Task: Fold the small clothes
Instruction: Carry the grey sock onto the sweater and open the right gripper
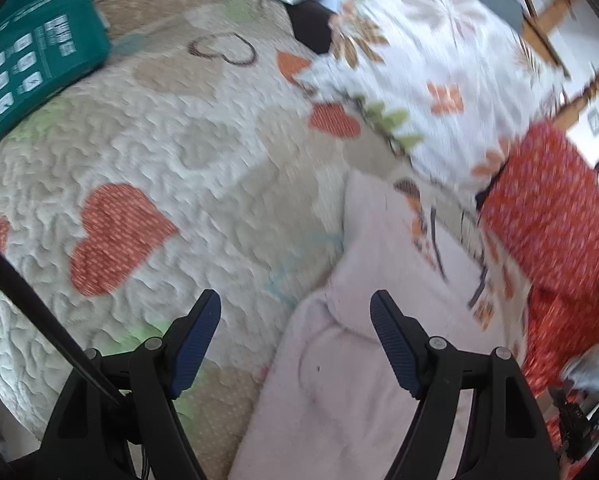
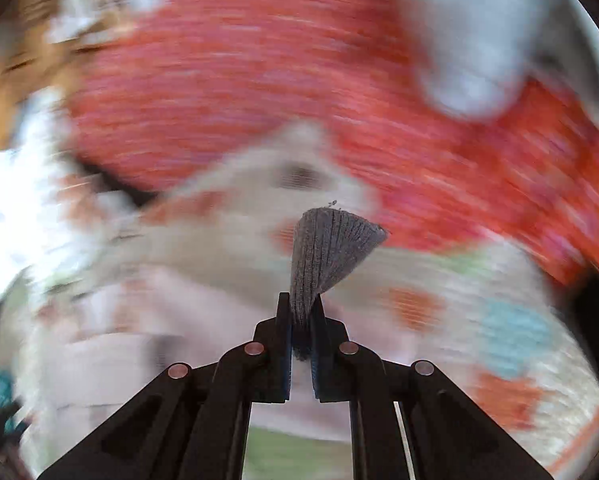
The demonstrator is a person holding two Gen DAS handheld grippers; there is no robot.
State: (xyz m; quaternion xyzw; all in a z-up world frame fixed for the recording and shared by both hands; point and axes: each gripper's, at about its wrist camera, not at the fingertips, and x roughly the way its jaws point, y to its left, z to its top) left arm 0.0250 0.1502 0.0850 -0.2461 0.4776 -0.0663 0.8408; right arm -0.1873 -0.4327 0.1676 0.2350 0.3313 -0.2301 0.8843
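While blur hides surroundings, right claw (image 2: 300,300) pinches grey cloth (image 2: 331,248).

Your right wrist view is smeared by motion: the red patterned fabric (image 2: 259,60) and the quilt (image 2: 459,280) are streaks. The grey ribbed cloth's (image 2: 327,252) lower end hides between the pads. The teal package (image 1: 31,60) runs off the far-left edge.

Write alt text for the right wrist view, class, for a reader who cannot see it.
The black right gripper is shut on a small grey ribbed knit cloth that fans out past its fingertips. Behind, blurred by motion, lie a red patterned fabric and a cream quilted bedspread.
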